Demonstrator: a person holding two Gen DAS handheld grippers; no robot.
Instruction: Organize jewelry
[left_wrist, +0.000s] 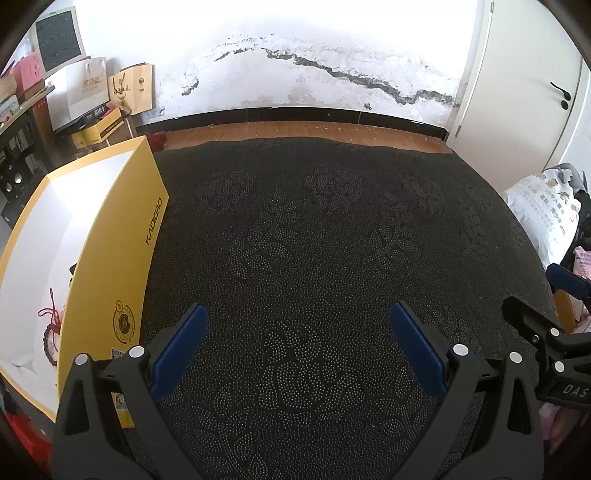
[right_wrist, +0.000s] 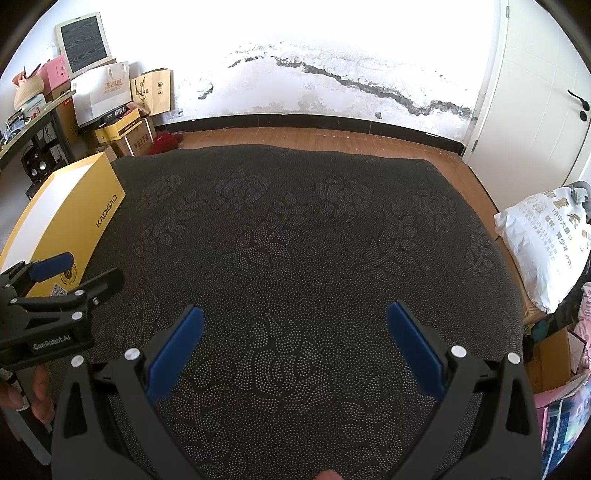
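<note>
An open yellow box (left_wrist: 122, 236) with a white inside stands at the left of a dark patterned cloth (left_wrist: 314, 240). Inside it lie a dark bead bracelet (left_wrist: 50, 341) and a red cord (left_wrist: 51, 314). My left gripper (left_wrist: 299, 317) is open and empty over the cloth, just right of the box. My right gripper (right_wrist: 295, 317) is open and empty over the cloth's near middle. The box also shows in the right wrist view (right_wrist: 70, 221), with the left gripper (right_wrist: 81, 273) in front of it. The right gripper (left_wrist: 535, 295) shows at the left view's right edge.
A white printed bag (right_wrist: 543, 247) lies off the cloth's right edge. Cartons and paper bags (right_wrist: 122, 110) are stacked at the back left by a shelf. A wooden floor (right_wrist: 314, 136), a cracked white wall and a white door (right_wrist: 535, 92) lie beyond.
</note>
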